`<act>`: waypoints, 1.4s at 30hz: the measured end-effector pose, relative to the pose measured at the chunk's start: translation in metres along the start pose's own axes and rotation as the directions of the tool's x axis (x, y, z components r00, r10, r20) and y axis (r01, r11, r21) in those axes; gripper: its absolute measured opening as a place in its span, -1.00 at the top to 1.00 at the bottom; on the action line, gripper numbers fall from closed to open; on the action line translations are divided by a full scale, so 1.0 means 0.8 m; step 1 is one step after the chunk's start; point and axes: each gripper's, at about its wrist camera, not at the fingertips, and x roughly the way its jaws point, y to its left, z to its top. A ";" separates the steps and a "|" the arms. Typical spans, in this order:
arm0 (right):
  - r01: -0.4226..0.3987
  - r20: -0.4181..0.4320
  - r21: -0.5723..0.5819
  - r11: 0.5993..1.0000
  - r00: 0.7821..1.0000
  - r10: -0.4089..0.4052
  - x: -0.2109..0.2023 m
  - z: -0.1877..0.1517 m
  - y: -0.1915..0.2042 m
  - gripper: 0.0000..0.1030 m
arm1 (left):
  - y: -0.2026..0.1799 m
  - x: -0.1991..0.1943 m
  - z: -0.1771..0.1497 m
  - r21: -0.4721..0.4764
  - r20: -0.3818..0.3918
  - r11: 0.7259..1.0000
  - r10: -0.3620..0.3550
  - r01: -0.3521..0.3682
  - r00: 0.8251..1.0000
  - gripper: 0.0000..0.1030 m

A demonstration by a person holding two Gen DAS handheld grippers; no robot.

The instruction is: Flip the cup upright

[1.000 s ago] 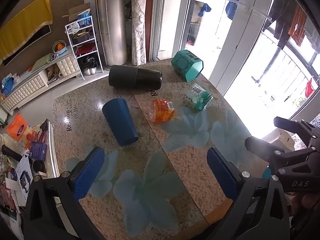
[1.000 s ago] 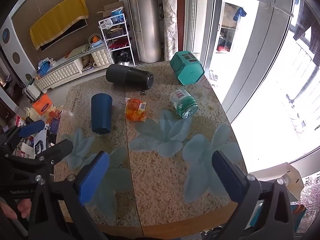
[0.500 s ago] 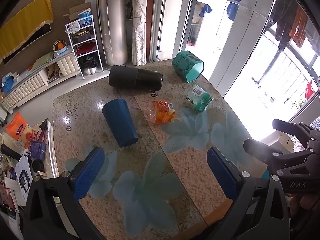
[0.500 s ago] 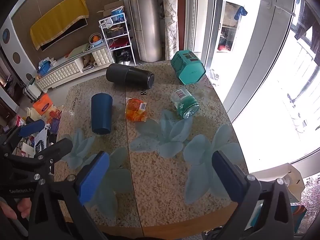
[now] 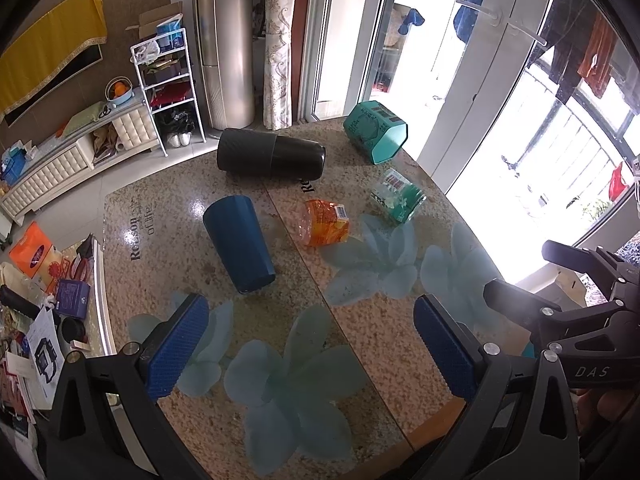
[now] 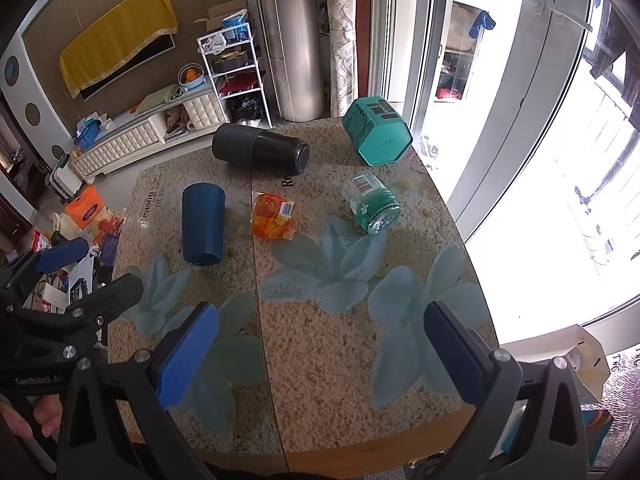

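Note:
A dark blue cup (image 5: 239, 243) lies on its side on the granite table (image 5: 248, 320), rim toward me; it also shows in the right wrist view (image 6: 203, 224). My left gripper (image 5: 310, 346) is open and empty, held above the near part of the table, short of the cup. My right gripper (image 6: 322, 354) is open and empty, above the near edge, to the right of the left one. The right gripper's fingers (image 5: 520, 292) show at the right of the left wrist view; the left gripper's fingers (image 6: 64, 254) show at the left of the right wrist view.
A black tumbler (image 5: 270, 155) lies on its side at the back. A teal hexagonal container (image 5: 376, 136), a green-labelled bottle (image 5: 396, 196) and an orange packet (image 5: 326, 228) lie right of the cup. Clutter lies on the floor at the left (image 5: 36, 280).
Both grippers have drifted very slightly; the objects on the table have not moved.

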 end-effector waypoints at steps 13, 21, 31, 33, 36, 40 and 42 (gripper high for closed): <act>-0.006 -0.013 0.003 1.000 1.000 0.006 0.000 -0.004 0.000 -1.00 | -0.004 -0.004 -0.002 0.006 0.005 1.000 0.010 -0.010 1.000 -1.00; -0.011 -0.020 0.003 1.000 1.000 0.011 0.001 -0.005 0.002 -1.00 | -0.002 -0.007 -0.004 0.008 0.016 1.000 -0.012 0.012 1.000 -1.00; -0.033 -0.038 0.031 0.999 0.999 0.034 0.006 -0.014 -0.002 -1.00 | -0.002 -0.007 0.006 0.130 0.024 0.991 0.028 -0.031 0.999 -1.00; -0.038 -0.045 0.045 0.998 0.998 0.040 0.007 -0.017 -0.005 -1.00 | -0.001 0.000 0.012 0.166 -0.022 0.986 0.024 -0.020 0.999 -1.00; -0.042 -0.058 0.067 0.997 0.997 0.046 0.008 -0.020 -0.014 -1.00 | 0.001 0.017 0.020 0.216 -0.093 0.976 0.031 -0.010 0.995 -1.00; -0.038 -0.074 0.086 0.996 0.996 0.044 0.011 -0.020 -0.028 -1.00 | 0.004 0.032 0.032 0.282 -0.116 0.959 0.056 -0.021 0.992 -1.00; -0.036 -0.084 0.089 0.995 0.996 0.044 0.013 -0.020 -0.036 -1.00 | 0.005 0.041 0.041 0.312 -0.132 0.950 0.074 -0.030 0.988 -1.00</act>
